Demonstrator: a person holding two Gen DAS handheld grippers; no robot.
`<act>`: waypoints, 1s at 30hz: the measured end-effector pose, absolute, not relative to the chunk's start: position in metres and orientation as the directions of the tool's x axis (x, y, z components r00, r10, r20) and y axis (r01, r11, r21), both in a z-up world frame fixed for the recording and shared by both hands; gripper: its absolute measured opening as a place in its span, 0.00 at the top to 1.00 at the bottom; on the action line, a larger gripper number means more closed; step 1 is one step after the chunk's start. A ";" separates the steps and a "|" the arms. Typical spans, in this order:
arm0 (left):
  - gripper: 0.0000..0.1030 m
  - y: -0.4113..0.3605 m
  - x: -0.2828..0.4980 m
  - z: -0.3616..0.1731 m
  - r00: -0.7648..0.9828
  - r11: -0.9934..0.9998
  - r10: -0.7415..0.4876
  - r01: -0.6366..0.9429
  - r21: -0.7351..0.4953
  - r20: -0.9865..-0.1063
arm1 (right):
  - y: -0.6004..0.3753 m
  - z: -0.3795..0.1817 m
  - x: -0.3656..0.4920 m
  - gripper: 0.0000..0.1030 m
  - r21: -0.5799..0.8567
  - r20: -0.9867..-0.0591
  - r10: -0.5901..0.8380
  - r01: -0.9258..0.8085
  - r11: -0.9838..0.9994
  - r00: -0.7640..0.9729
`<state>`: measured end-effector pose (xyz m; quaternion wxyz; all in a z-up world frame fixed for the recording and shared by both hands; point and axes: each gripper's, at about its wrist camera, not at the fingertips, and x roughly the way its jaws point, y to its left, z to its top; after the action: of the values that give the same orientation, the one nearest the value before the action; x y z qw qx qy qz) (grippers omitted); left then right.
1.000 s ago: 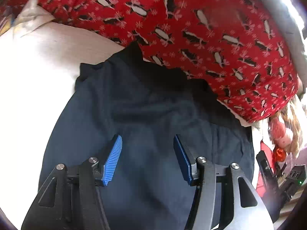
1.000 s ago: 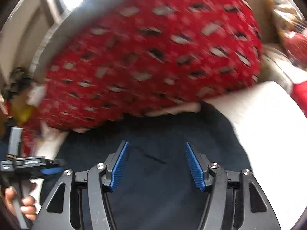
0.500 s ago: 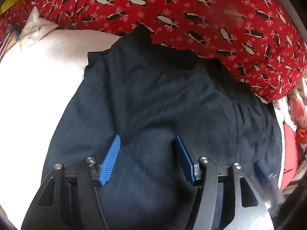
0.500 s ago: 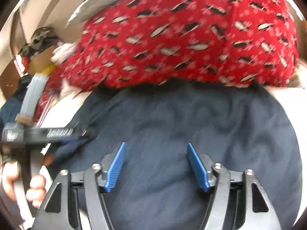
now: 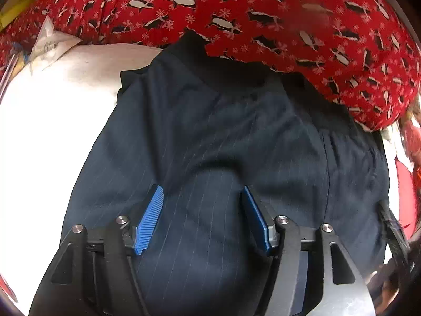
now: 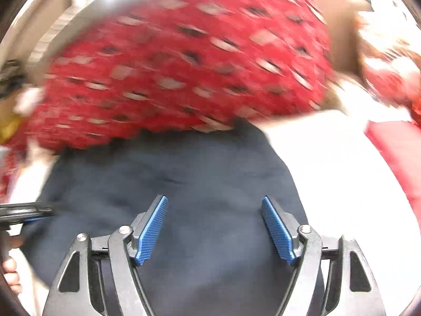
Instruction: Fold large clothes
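My left gripper (image 5: 201, 194) hangs over the navy pinstriped garment (image 5: 223, 137), its blue pads (image 5: 150, 218) spread wide with nothing between them but the cloth lying below. I cannot tell whether the tips touch the fabric. The garment lies spread on the white surface (image 5: 47, 137), rumpled in soft ridges, with a seam running near to far on its right side. Its far edge is tucked under the red penguin-print blanket (image 5: 263, 21), which heaps across the whole far side of the scene. A crumpled white bag (image 5: 50, 44) sits at the far left, beside the blanket's edge.

My right gripper (image 6: 214, 202) is also wide open and holds nothing; it is poised above the same dark garment (image 6: 184, 184), whose right edge curves against the white surface (image 6: 342, 184). This view is blurred with motion, so the blanket (image 6: 184, 65) shows only as smeared red with pale patches. At the left edge the other gripper (image 6: 23, 210) pokes in over the cloth, and the fingers of my hand (image 6: 11, 273) show just nearer. Something flat and red (image 6: 394, 152) lies on the right.
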<state>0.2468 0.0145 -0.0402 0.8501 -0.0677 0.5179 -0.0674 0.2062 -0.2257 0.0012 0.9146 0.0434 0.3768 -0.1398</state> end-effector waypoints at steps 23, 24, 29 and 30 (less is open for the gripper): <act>0.31 0.182 0.306 -0.079 0.338 0.625 -0.637 -0.298 -0.721 -0.693 | -0.217 0.022 0.208 0.26 0.061 -0.626 -0.035 0.093 0.994 0.779; 0.31 0.175 0.308 -0.084 0.307 0.626 -0.657 -0.288 -0.725 -0.689 | -0.212 0.013 0.214 0.26 0.058 -0.649 -0.023 0.079 0.995 0.761; 0.11 0.131 0.304 -0.076 0.226 0.714 -0.664 -0.093 -0.694 -0.713 | -0.182 -0.026 0.233 0.20 -0.169 -0.682 -0.191 0.102 0.980 0.706; 0.11 0.124 0.303 -0.074 0.216 0.734 -0.650 -0.066 -0.676 -0.728 | -0.181 -0.026 0.235 0.20 -0.176 -0.683 -0.197 0.103 0.979 0.704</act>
<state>0.3033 0.1236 -0.0737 0.7187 -0.3026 0.5921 -0.2031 0.2349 -0.1814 -0.0265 0.9208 -0.0624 0.3763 -0.0814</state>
